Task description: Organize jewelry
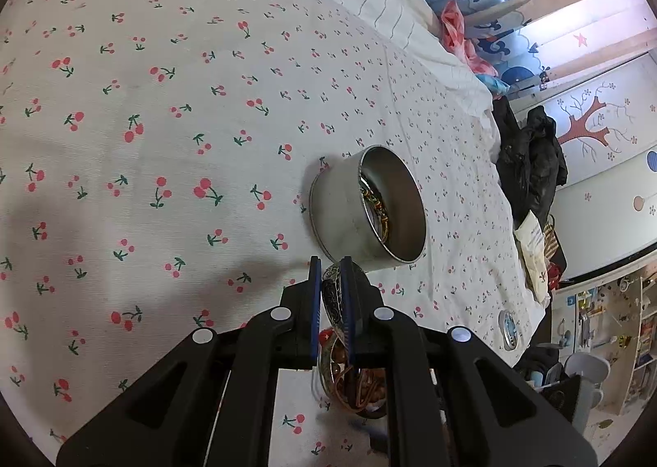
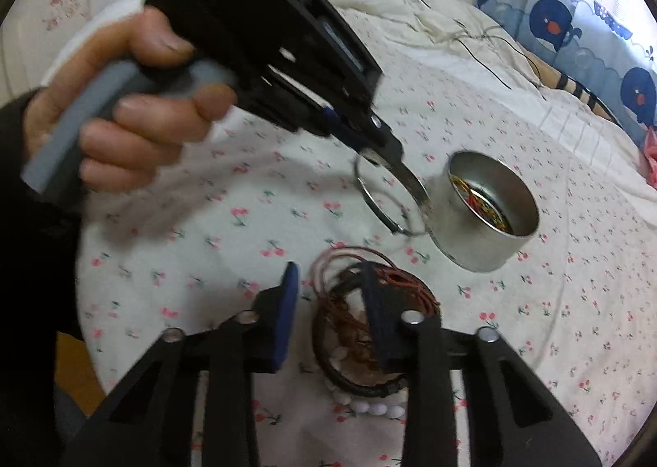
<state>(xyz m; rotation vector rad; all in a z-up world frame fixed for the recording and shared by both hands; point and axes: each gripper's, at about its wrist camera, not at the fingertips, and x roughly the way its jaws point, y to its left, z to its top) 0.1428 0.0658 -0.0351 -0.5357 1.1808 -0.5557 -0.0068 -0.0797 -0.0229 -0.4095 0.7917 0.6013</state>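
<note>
Left wrist view: left gripper (image 1: 330, 265) fingers nearly together, clamped on a bangle (image 1: 333, 294), a wide band with dark embossed pattern, standing on edge between the blue pads, its flat faces against them and its top poking just past the tips. Just beyond the tips a round metal tin (image 1: 366, 207) sits on the bed (image 1: 143, 105), its open mouth showing to the right in this rolled view, smooth grey wall, with a multicoloured bangle inside. Below the fingers, a pile of brown bangles (image 1: 349, 380), partly hidden. Bed sheet is white ribbed cloth with red cherry print. Right wrist view: right gripper (image 2: 328, 278) fingers part open with nothing pressed between the pads; no earlier frame here, so only that gap. Directly under them a pile (image 2: 369, 327) of thin brown and copper rings, a black ring and white beads on the sheet; right finger overlaps the heap, contact unclear. Beyond, a hand (image 2: 123, 105) holds the left gripper (image 2: 390, 163) by its grey handle, blurred, a thin silvery hoop (image 2: 390, 200) hanging at its tips, tilted, just left of the tin (image 2: 488, 212); touching it or not is unclear. Tin upright, mouth up, coloured bangles inside.
</note>
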